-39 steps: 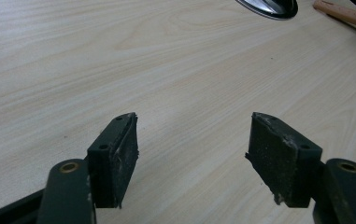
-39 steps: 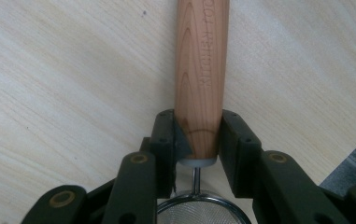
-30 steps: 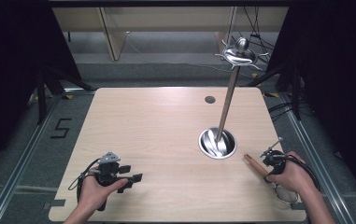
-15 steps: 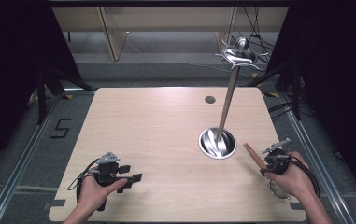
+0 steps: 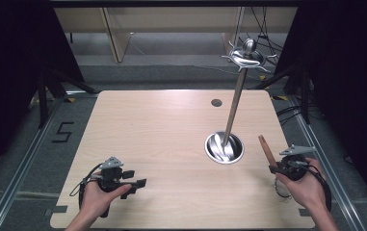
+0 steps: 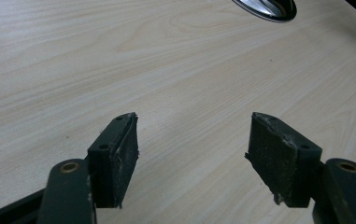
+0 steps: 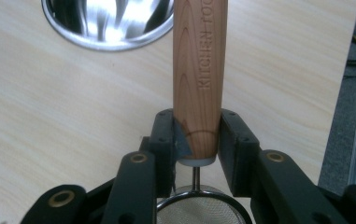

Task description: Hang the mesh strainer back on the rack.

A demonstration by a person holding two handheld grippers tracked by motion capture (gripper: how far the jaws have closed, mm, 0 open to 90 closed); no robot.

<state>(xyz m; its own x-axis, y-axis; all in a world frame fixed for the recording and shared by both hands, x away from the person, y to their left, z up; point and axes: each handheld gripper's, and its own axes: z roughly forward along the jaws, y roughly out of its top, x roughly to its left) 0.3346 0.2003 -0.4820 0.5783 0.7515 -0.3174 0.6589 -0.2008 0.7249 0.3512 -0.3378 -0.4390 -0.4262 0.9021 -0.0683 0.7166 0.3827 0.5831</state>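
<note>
Near the desk's point(image 5: 171, 125) right edge, a wooden-handled strainer point(image 7: 199, 79) is pinched by the right gripper point(image 7: 196, 140), probably for hanging on the stand point(image 5: 234, 108); the left gripper point(image 6: 192, 149) is held spread, idle.

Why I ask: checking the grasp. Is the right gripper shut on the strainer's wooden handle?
Shut. In the right gripper view, the right gripper has both pads pressed against the strainer's wooden handle.

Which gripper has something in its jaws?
The right gripper: its jaws clamp the wooden handle of a mesh strainer. The left gripper stands open over bare table.
</note>
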